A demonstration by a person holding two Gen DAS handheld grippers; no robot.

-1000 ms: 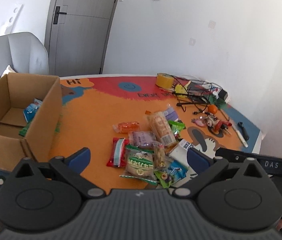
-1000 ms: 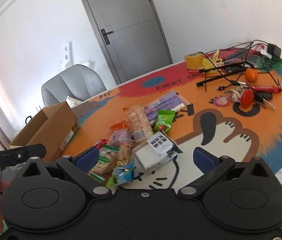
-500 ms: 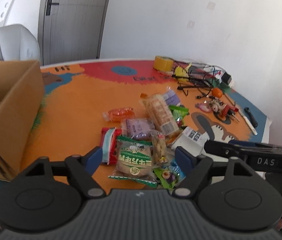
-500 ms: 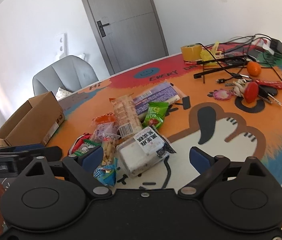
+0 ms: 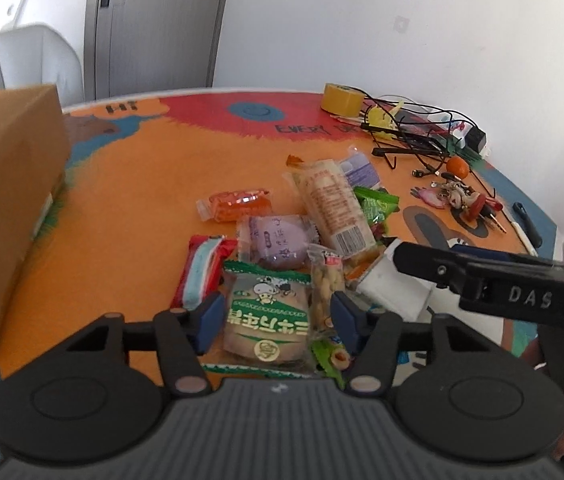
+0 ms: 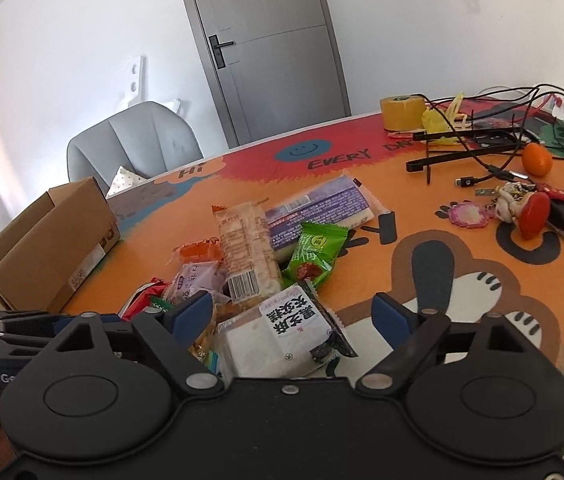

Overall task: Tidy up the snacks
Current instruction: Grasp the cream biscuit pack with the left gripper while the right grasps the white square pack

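A pile of snack packets lies on the orange mat. My left gripper (image 5: 276, 314) is open with its blue pads either side of a green-and-clear biscuit packet (image 5: 268, 320), low over it. A purple bun packet (image 5: 278, 240), a red-and-blue packet (image 5: 202, 270), an orange packet (image 5: 238, 204) and a long cracker packet (image 5: 334, 208) lie beyond. My right gripper (image 6: 294, 316) is open over a white packet with a black label (image 6: 282, 332). A green packet (image 6: 314, 254) and a purple bar (image 6: 318, 208) lie further off. The cardboard box (image 6: 48, 242) stands at the left.
A yellow tape roll (image 6: 402, 112), black cables and a stand (image 6: 478, 140), an orange (image 6: 536, 159), keys with a red charm (image 6: 530, 210) and a pen (image 5: 526, 230) lie at the right. A grey chair (image 6: 134, 140) stands behind the table. The right gripper's body (image 5: 502, 284) crosses the left wrist view.
Both grippers have moved forward and down toward the snack pile. The left gripper's jaws have narrowed around the green biscuit packet. The box has slid toward the left edge of the left wrist view.
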